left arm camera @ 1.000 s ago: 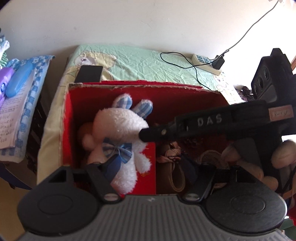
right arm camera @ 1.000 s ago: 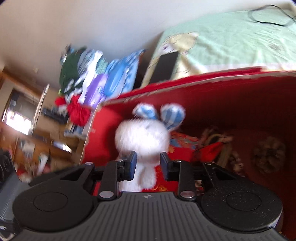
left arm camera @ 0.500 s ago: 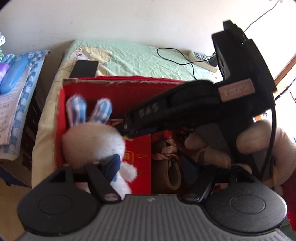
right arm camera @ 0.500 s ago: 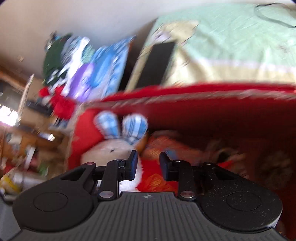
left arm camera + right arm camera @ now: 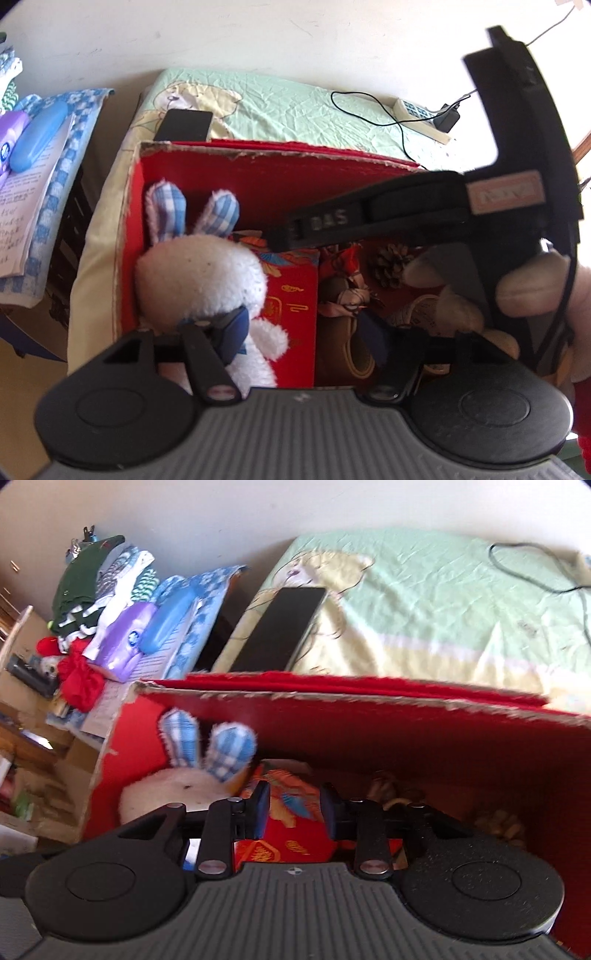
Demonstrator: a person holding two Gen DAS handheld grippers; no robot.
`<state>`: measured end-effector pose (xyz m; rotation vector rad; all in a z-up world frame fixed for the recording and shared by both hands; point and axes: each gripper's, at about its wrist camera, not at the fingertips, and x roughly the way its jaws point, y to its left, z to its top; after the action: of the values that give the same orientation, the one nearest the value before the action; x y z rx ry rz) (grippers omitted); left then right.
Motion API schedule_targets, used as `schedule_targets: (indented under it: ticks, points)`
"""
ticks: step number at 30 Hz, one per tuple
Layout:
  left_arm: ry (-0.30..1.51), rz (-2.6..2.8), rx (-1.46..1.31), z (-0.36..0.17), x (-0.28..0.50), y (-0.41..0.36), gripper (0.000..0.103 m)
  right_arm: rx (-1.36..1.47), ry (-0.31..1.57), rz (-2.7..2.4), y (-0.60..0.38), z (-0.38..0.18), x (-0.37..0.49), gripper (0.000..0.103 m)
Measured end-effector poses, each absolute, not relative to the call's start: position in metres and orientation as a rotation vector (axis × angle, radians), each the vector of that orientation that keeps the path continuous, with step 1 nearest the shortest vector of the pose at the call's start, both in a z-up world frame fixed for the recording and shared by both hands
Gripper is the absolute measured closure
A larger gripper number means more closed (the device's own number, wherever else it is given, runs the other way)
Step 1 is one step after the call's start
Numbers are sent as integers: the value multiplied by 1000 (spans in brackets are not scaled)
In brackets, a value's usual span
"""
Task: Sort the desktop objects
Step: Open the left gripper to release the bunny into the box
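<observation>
Hovering over the box point(image 5: 133, 236), the left gripper point(image 5: 306, 332) has its jaws spread wide, one blue pad touching or just in front of the bunny point(image 5: 201, 280), gripping nothing. The right gripper point(image 5: 295, 806) also hangs released above the red packet point(image 5: 291, 834), jaws parted around empty air.

The bunny sits inside the box against its left wall, probably dropped there as the sorted item. It is soft white plush with blue gingham ears point(image 5: 207, 746), easily squashed. Beside it lies the flat, glossy packet with gold print; further right in the box, a scaly pinecone point(image 5: 391, 264) and tangled straps. The box is stiff red-lined cardboard with ragged edges. Behind it lies a crumpled green sheet point(image 5: 424, 576) with a smooth black phone point(image 5: 284, 627).
</observation>
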<state>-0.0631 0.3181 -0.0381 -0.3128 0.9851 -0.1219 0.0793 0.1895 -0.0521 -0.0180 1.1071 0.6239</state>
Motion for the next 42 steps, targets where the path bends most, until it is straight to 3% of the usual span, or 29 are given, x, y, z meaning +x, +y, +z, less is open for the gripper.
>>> schedule_targets:
  ticks: [32, 37, 42]
  points:
    - [996, -34, -291, -36, -64, 308, 32, -102, 953, 478, 179, -45, 58, 68]
    - [951, -8, -238, -23, -72, 297, 20, -111, 918, 432, 168, -32, 52, 58]
    - [925, 20, -209, -13, -80, 293, 20, -126, 873, 376, 154, -17, 40, 58]
